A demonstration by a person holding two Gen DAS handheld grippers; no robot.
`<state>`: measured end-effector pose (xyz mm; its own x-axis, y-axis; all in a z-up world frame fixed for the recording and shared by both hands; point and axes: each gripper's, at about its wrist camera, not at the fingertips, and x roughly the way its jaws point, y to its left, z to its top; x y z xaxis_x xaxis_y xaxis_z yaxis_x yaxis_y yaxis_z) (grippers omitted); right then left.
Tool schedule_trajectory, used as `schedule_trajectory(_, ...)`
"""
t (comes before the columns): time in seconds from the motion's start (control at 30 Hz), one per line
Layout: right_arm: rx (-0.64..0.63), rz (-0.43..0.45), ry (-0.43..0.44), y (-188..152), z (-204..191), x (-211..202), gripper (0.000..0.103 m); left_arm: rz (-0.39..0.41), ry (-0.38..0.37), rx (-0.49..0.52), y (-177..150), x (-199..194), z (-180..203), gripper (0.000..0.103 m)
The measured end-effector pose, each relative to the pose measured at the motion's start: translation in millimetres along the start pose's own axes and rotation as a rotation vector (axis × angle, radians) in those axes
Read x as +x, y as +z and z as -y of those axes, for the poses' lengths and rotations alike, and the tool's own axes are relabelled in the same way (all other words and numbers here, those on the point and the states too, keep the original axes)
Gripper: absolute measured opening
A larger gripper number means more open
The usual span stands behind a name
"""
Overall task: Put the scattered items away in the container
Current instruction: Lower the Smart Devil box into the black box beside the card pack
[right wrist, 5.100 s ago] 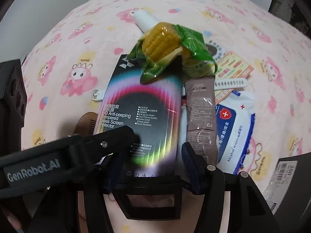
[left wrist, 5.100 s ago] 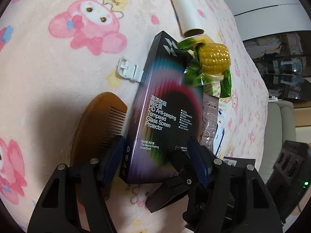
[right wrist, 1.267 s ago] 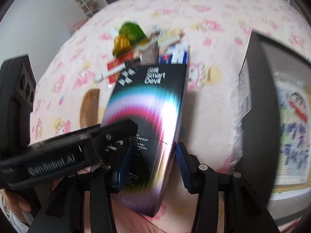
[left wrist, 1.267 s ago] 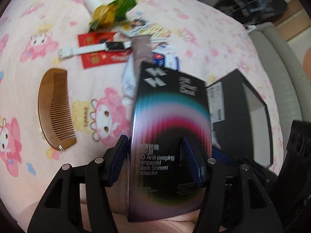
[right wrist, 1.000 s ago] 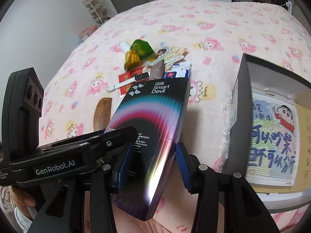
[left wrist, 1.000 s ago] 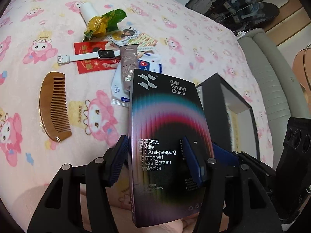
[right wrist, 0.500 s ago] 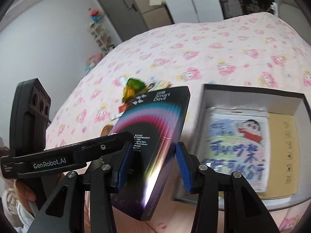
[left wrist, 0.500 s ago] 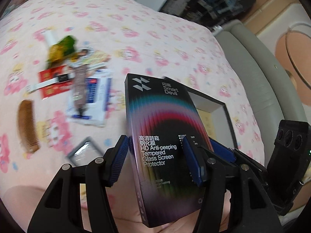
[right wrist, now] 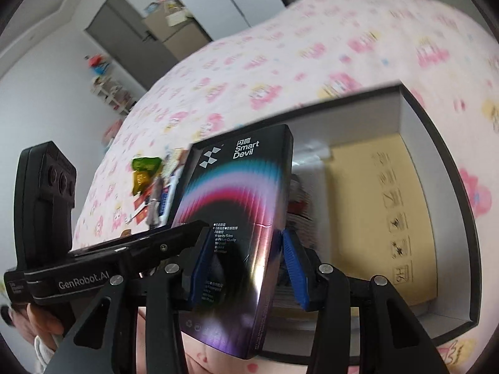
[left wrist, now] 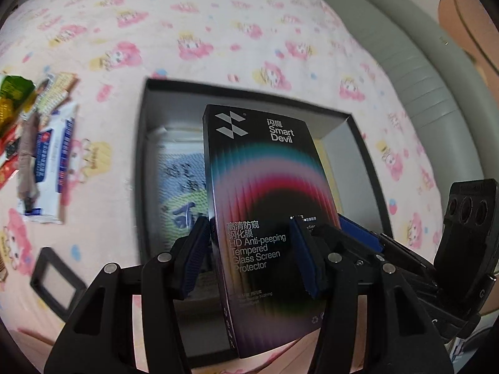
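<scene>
A black screen protector box (left wrist: 268,193) with a rainbow arc is held in the air between both grippers. My left gripper (left wrist: 252,249) is shut on its lower part. My right gripper (right wrist: 243,255) is shut on the same box (right wrist: 237,218). The box hangs over the open black container (left wrist: 142,155), which shows in the right wrist view too (right wrist: 449,168). Inside the container lie a cartoon picture sheet (left wrist: 181,187) and a tan card (right wrist: 374,218).
Scattered items lie on the pink cartoon blanket to the left: a wipes packet (left wrist: 53,162), a brown sachet (left wrist: 26,155), a green corn toy (left wrist: 12,93) and a small black frame (left wrist: 57,283). A grey sofa (left wrist: 405,40) borders the right.
Both grippers carried the screen protector box rightward from the pile of items to above the open container. The grip has not changed.
</scene>
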<state>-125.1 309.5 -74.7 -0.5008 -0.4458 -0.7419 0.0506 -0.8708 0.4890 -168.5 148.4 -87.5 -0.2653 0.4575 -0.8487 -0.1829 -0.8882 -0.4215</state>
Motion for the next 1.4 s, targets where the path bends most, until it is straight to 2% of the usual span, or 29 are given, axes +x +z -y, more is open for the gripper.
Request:
schedule_trajectory(0.17, 0.075, -0.051, -0.005, 1, 27, 13, 0.042, -0.055, 0.052, -0.025, 2, 29, 3, 0.048)
schedule_trajectory(0.27, 0.093, -0.092, -0.044, -1, 30, 23, 0.042, -0.082, 0.076, -0.039, 0, 40, 2, 0.041)
schedule_trajectory(0.33, 0.087, -0.1, -0.084, -2, 31, 25, 0.042, -0.095, 0.075, -0.048, -1, 44, 1, 0.041)
schedule_trajectory(0.4, 0.085, -0.083, -0.112, -1, 31, 21, 0.042, -0.078, 0.091, -0.042, -3, 40, 4, 0.041)
schedule_trajectory(0.53, 0.091, -0.054, -0.161, -1, 35, 15, 0.042, 0.024, 0.182, -0.029, -2, 18, 10, 0.041)
schedule_trajectory(0.6, 0.093, -0.047, -0.191, -1, 36, 14, 0.042, 0.04, 0.273, -0.006, -1, 16, 15, 0.041)
schedule_trajectory(0.63, 0.088, -0.036, -0.221, -1, 36, 13, 0.042, 0.036, 0.291, -0.002, -1, 18, 17, 0.041)
schedule_trajectory(0.8, 0.027, 0.04, -0.413, 2, 30, 2, 0.042, -0.022, 0.251, -0.022, -2, 28, 17, 0.041)
schedule_trajectory(0.9, 0.014, 0.049, -0.451, 1, 31, -2, 0.043, -0.057, 0.227, -0.034, -3, 34, 17, 0.041)
schedule_trajectory(1.1, 0.011, 0.009, -0.412, 4, 33, 11, 0.043, -0.127, 0.179, -0.058, -4, 46, 18, 0.042)
schedule_trajectory(1.17, 0.016, 0.0, -0.387, 4, 32, 13, 0.043, -0.145, 0.141, -0.084, -4, 49, 15, 0.042)
schedule_trajectory(1.3, 0.035, -0.01, -0.374, 3, 34, 14, 0.043, -0.142, 0.114, -0.11, -8, 47, 12, 0.042)
schedule_trajectory(1.4, 0.031, -0.008, -0.368, 2, 33, 14, 0.043, -0.109, 0.089, -0.143, -11, 38, 8, 0.042)
